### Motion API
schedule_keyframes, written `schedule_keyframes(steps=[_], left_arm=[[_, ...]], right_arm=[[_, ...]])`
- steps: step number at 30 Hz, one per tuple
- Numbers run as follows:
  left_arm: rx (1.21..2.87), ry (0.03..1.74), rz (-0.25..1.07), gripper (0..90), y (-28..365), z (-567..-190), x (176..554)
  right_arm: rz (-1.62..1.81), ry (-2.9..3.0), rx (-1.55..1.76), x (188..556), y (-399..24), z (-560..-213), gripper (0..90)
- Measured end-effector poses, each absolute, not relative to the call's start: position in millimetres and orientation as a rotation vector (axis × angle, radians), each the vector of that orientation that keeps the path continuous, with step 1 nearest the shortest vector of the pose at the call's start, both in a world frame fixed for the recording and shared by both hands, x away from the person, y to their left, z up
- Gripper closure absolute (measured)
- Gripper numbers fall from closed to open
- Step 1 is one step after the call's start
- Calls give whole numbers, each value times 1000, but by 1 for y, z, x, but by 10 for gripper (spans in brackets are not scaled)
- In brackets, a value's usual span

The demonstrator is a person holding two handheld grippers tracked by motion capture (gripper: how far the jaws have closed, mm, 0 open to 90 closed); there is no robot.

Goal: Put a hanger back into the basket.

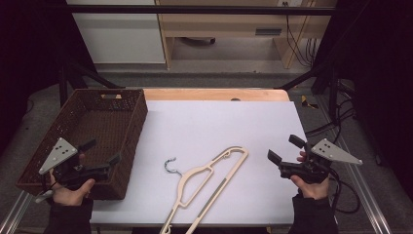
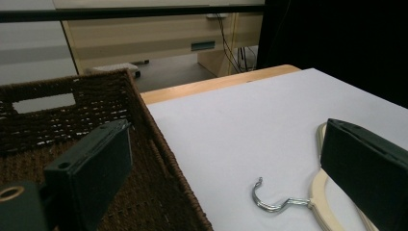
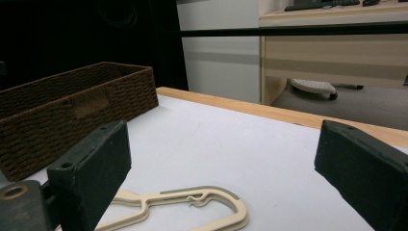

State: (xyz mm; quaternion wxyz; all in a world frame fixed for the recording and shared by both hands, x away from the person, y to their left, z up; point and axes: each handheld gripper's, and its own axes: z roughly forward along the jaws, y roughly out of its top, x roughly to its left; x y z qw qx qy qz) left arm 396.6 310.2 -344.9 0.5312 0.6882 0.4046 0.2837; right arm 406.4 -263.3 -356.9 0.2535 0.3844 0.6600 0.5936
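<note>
A cream hanger (image 1: 210, 179) with a metal hook (image 1: 170, 166) lies flat on the white table top (image 1: 219, 122), near its front edge. My left gripper (image 1: 103, 151) is open over the near right corner of a brown wicker basket (image 1: 92, 126). In the left gripper view, its jaws (image 2: 228, 144) stand wide with nothing between them, and the hook (image 2: 269, 199) lies ahead. My right gripper (image 1: 283, 148) is open near the table's right edge, level with the hanger's wide end. Its empty jaws (image 3: 221, 154) frame the hanger (image 3: 192, 204) and the basket (image 3: 72, 110) beyond.
The basket (image 2: 159, 159) holds nothing that I can see and takes up the table's left side. A wooden strip (image 1: 214, 94) edges the far side. Cables (image 1: 341, 195) trail off the right edge. Beyond the table stand light wooden furniture (image 1: 229, 29) and black frame bars.
</note>
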Motion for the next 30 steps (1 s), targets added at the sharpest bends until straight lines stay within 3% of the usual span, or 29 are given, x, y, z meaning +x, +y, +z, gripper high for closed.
schedule_keyframes(steps=[17,30], left_arm=[[1774,908,576,116,255,-355,393],[1847,855,500,146,222,-378,384]], right_arm=[[1599,1845,1033,408,-251,-357,63],[1510,1979,1010,421,-200,-368,82]])
